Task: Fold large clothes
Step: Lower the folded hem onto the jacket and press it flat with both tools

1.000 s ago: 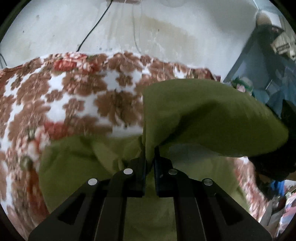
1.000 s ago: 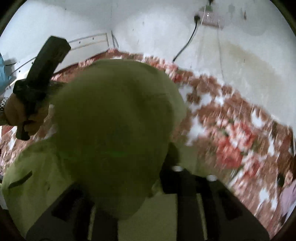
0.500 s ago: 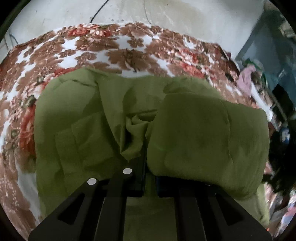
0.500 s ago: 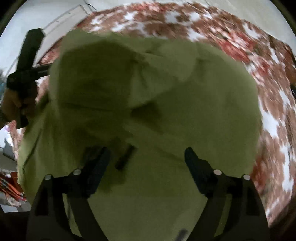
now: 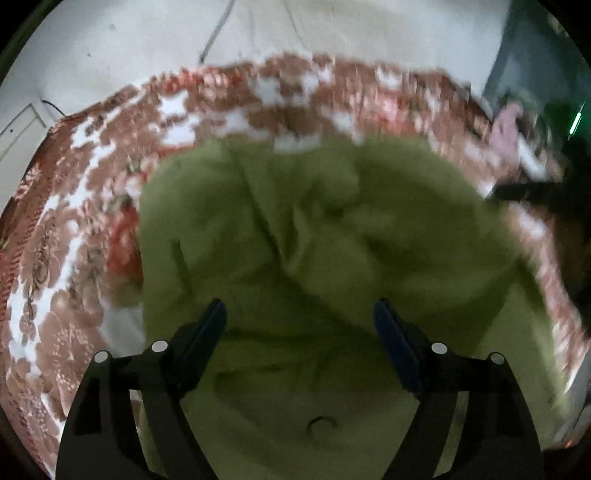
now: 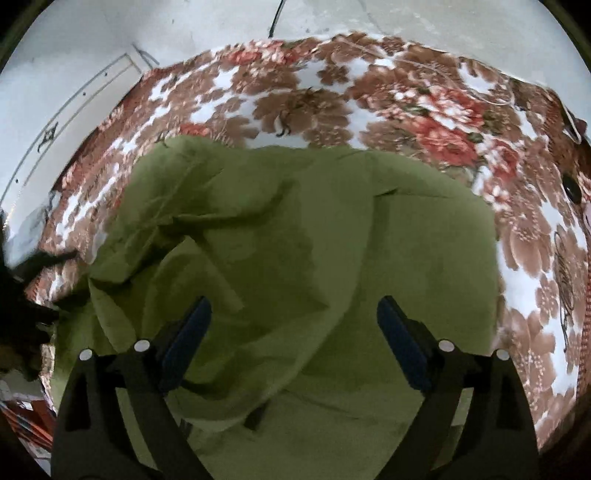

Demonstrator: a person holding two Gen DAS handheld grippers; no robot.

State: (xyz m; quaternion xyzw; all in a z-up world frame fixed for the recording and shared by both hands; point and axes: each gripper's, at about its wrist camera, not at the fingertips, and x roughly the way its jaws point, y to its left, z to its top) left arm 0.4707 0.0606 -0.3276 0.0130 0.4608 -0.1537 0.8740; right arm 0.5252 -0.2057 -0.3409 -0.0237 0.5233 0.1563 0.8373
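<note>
An olive-green garment (image 5: 314,236) (image 6: 295,240) lies rumpled and partly folded on a bed with a brown and red floral cover (image 5: 66,229) (image 6: 424,110). Over it hovers my left gripper (image 5: 300,314), its jaws opening wide, with no cloth pinched between its fingers. My right gripper (image 6: 293,312) also hangs above the garment, jaws opening wide and holding nothing. A fold of the cloth lies loose under the right gripper. The left view is blurred by motion.
A pale wall (image 6: 92,44) with a dark cable (image 6: 275,18) rises behind the bed. The other gripper and hand show as a dark shape at the right edge (image 5: 554,195) of the left wrist view. Clutter sits low at the left (image 6: 22,417) of the right wrist view.
Both grippers were shut on the lifted green cloth a second ago. They have let go and stand wide apart, and the folded part has dropped onto the rest of the garment.
</note>
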